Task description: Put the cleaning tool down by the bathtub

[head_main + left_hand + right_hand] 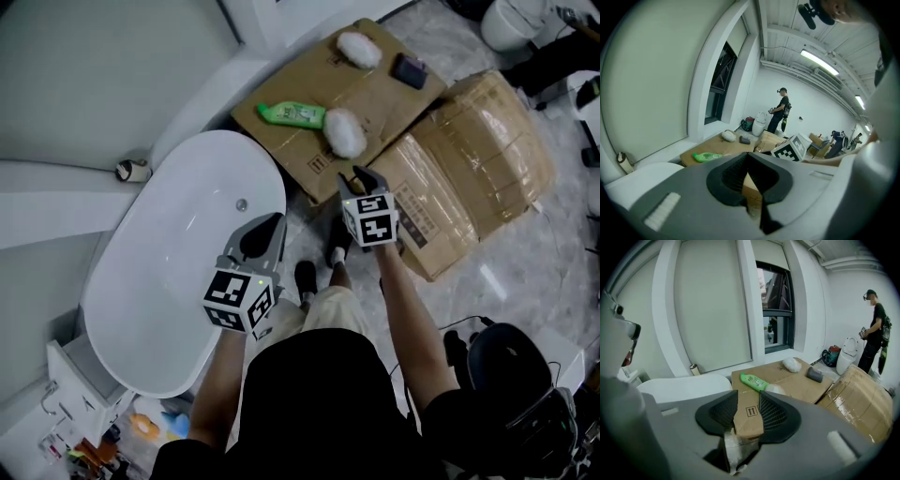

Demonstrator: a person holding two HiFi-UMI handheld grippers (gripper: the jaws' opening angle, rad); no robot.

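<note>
Both grippers were held above the floor at the foot of the white bathtub, and neither carried anything.

Left gripper: it hung over the rim at the tub's near end. In its own view the left gripper had its jaw tips brought together, with nothing between them. Only cardboard showed through the gap lower down.

Right gripper: it stood over the edge of the flat carton. In its own view the right gripper had its jaws apart and empty, and the carton's end face with its arrow mark showed between them.

The white fluffy cleaning tool lay on the flat carton, which sat just beside the tub. We found the tool just ahead of the right gripper and next to the cap end of a green bottle that lay on its side. A second white fluffy pad and a dark block rested at the carton's far end. A film-wrapped carton sat against the flat carton's right side.

A person stood near a toilet in the background.
</note>
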